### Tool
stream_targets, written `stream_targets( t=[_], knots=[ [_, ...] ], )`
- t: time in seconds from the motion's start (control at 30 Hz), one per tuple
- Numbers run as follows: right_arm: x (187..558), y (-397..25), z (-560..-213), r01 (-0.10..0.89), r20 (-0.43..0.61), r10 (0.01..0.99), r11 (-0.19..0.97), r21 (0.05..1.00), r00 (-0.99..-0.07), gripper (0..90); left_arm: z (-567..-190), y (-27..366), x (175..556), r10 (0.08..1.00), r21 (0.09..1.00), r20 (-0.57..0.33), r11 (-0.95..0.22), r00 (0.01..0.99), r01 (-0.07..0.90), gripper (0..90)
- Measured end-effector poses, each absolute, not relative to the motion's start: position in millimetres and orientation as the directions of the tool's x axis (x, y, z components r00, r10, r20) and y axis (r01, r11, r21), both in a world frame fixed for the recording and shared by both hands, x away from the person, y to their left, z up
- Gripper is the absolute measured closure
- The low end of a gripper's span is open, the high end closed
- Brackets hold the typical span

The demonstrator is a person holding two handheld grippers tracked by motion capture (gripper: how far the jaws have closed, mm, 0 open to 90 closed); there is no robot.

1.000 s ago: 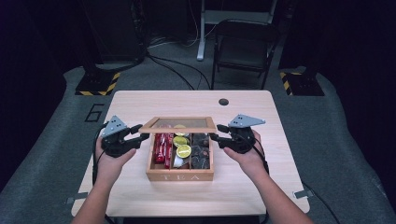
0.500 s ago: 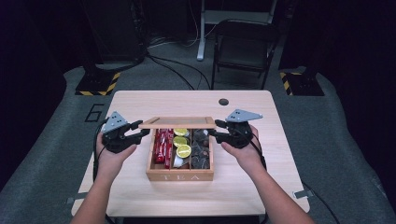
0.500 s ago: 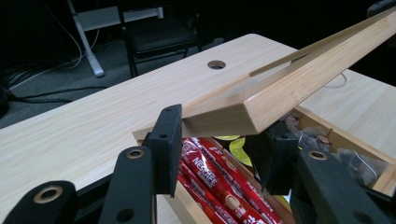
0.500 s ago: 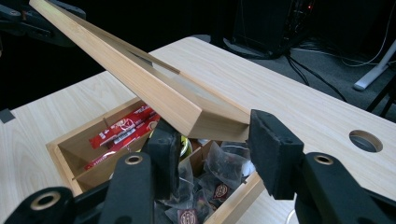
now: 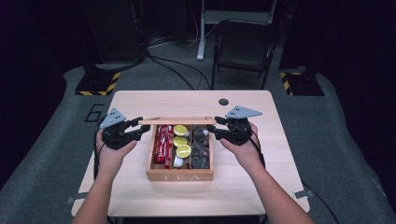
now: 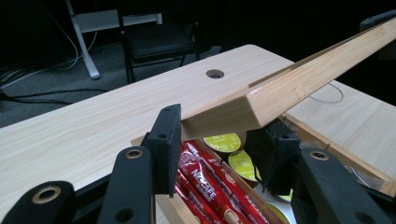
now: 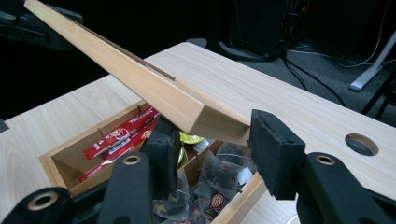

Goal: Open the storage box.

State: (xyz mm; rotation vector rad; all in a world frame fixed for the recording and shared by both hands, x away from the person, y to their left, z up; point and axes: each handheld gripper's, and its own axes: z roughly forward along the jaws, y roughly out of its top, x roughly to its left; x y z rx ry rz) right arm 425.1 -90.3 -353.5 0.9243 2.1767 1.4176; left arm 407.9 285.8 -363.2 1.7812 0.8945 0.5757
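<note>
Both hands reach forward, level; the left tool and right tool each seem clenched on the lid ends above the tea box.

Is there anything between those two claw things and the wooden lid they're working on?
Nothing visible. The lid of the tea box sits with its ends between the jaws of the left gripper and the right gripper, corners against the pads.

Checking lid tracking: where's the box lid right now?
High view: the lid is raised over the tea box's far edge, between the left hand-held gripper and right hand-held gripper.
</note>
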Motion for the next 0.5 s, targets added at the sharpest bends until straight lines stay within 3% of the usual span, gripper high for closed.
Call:
stream_targets(
  t=[0.5],
  knots=[
    [402, -98, -391, 0.327, 0.024, 0.741, 0.267, 0.906, -0.671, 53.7, -364, 284, 406, 0.798, 0.928, -0.016, -0.212, 0.602, 0.306, 56.1]
  ],
)
